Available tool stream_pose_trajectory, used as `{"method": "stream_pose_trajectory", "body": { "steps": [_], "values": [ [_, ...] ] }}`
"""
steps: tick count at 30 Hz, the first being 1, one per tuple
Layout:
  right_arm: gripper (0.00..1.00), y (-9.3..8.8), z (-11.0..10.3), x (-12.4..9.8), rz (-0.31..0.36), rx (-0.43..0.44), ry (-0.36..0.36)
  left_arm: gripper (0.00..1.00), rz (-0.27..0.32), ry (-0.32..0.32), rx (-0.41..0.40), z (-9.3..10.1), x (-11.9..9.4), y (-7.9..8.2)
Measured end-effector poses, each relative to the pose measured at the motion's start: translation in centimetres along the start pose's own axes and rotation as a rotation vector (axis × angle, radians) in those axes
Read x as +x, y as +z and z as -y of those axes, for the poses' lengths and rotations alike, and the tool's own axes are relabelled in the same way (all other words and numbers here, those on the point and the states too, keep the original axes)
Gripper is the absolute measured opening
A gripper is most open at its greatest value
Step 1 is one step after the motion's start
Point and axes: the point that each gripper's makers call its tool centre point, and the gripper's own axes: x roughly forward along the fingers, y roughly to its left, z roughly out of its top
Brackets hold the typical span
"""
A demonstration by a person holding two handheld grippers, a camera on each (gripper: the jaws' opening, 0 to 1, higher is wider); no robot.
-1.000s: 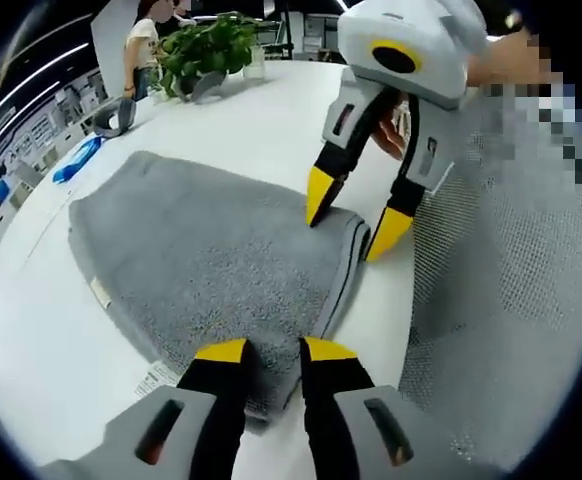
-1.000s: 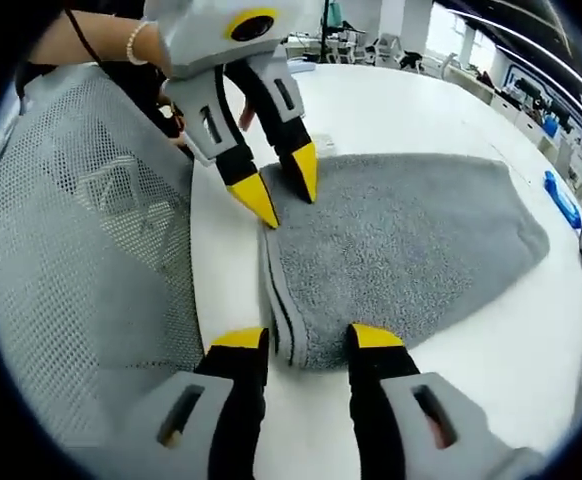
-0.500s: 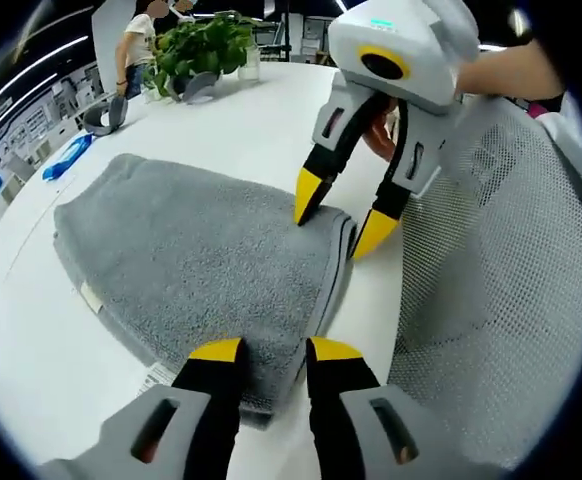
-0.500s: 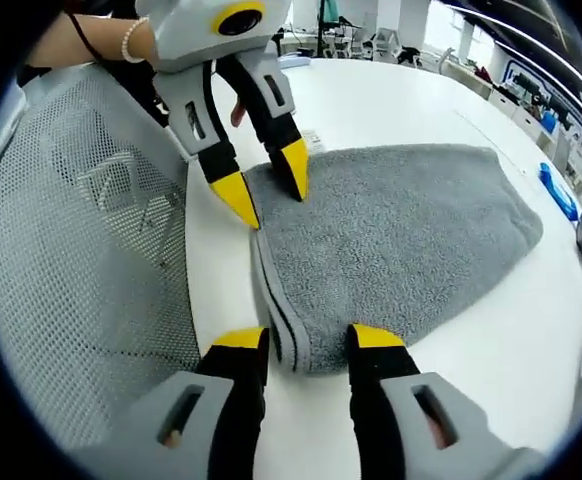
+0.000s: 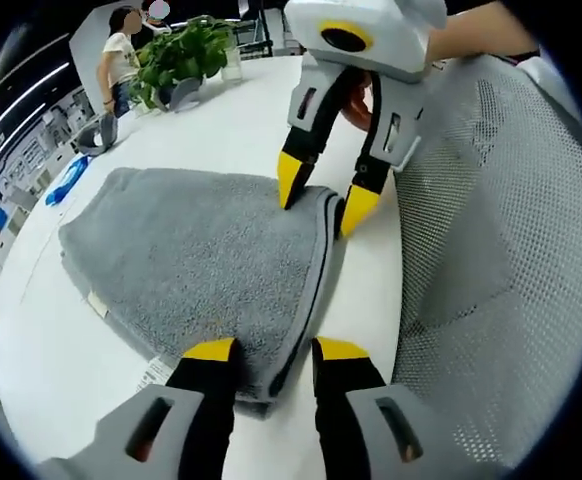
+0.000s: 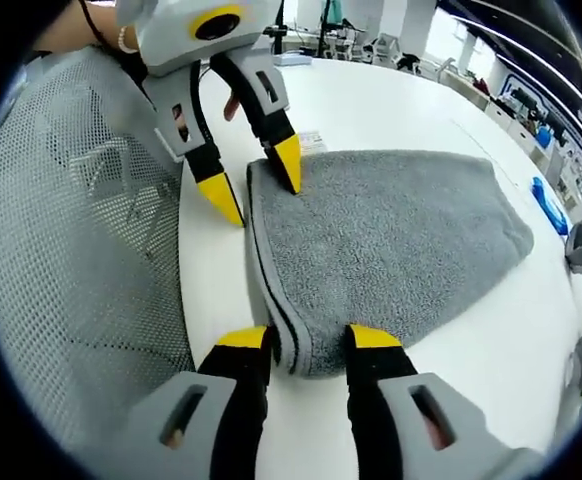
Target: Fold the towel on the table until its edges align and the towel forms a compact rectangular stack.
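While both grippers are straddling folded edge, white table (image 5: 221,120) is carrying grey terry towel (image 5: 191,260), folded double, near table's rim beside mesh chair (image 5: 491,250). Left gripper (image 5: 271,350) and right gripper (image 6: 306,338), jaws parted, have crept inward over layered hem since earlier; pinch looking imminent. Potted plant (image 5: 181,60) standing far.
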Motion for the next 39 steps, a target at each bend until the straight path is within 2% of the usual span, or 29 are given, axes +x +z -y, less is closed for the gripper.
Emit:
{"method": "stream_pose_trajectory", "body": {
  "steps": [4, 14, 19, 25, 32, 35, 39],
  "values": [
    [0.27, 0.0, 0.2, 0.0, 0.001, 0.015, -0.007, 0.26, 0.001, 0.036, 0.002, -0.5, 0.1, 0.0],
    [0.22, 0.0, 0.5, 0.1, 0.001, 0.024, -0.031, 0.24, 0.014, 0.033, -0.007, -0.4, 0.1, 0.1],
    [0.15, 0.1, 1.1, 0.1, -0.001, -0.005, -0.066, 0.17, 0.006, 0.062, 0.004, -0.8, 0.1, 0.0],
    [0.12, 0.2, 1.1, -0.1, 0.006, 0.001, -0.071, 0.13, 0.007, 0.082, 0.013, -1.2, 0.3, 0.1],
    [0.08, 0.2, 1.5, -0.1, 0.014, 0.051, -0.066, 0.09, -0.002, 0.102, 0.012, -1.4, 0.4, 0.2],
    [0.08, 0.2, 1.6, -0.2, 0.021, 0.076, -0.058, 0.08, -0.008, 0.103, -0.039, -1.7, 0.3, 0.2],
    [0.07, 0.3, 1.7, -0.2, 0.030, 0.120, -0.039, 0.08, -0.008, 0.102, -0.036, -1.6, 0.2, 0.2]
  ]
}}
